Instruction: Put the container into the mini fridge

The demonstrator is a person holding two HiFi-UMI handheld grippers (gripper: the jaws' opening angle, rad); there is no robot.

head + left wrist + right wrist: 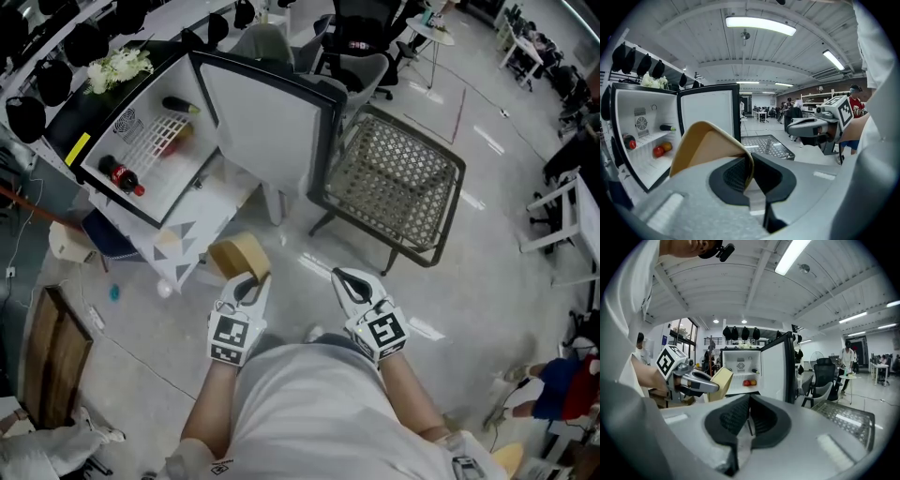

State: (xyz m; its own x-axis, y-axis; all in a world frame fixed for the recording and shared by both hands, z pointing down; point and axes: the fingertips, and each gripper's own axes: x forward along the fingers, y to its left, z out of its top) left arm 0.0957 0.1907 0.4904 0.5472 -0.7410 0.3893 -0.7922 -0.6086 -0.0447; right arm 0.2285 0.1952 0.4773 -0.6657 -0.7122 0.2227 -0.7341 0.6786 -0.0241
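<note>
L tongs (251, 281) clamped on container (239, 255) rim, carried low in front of the open fridge (192, 178), not in yet. R tongs (345, 279) closed, empty. I'd hold it level & aim clear of fruit (662, 149).

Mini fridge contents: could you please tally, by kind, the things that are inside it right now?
Bottles: 2, a dark bottle and a red-labelled bottle
Fruits: 2, a red fruit and an orange fruit
Total in the mini fridge: 4
</note>
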